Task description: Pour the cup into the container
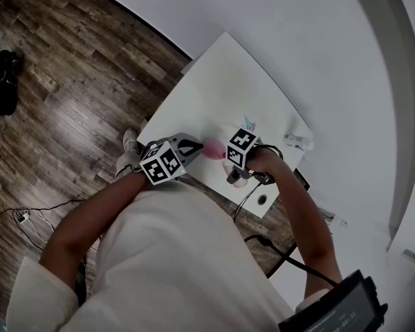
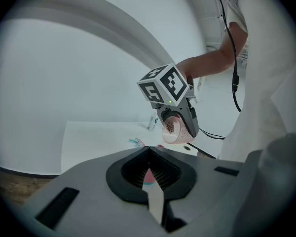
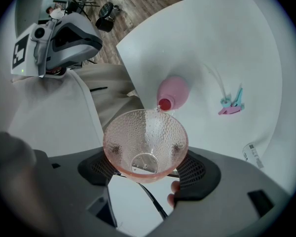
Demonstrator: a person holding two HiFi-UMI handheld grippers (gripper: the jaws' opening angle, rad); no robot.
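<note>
My right gripper (image 3: pixel 148 162) is shut on a clear pink dimpled cup (image 3: pixel 145 144), gripped at its sides and tipped so its rim hangs over the red mouth of a pink container (image 3: pixel 173 90) on the white table (image 1: pixel 228 81). Drops cling inside the cup. In the head view the cup (image 1: pixel 236 173) sits under the right gripper (image 1: pixel 236 168), with the container (image 1: pixel 212 147) between both grippers. My left gripper (image 2: pixel 149 152) is shut just short of the container (image 2: pixel 150 176), which shows pink through the slit between its jaws. Nothing is plainly held in it.
A teal and pink clip (image 3: pixel 232 105) and a small white labelled item (image 3: pixel 251 154) lie farther out on the table. A black cable (image 1: pixel 263 241) hangs off the near edge beside a round hole (image 1: pixel 262 199). Wood floor (image 1: pixel 69 102) lies to the left.
</note>
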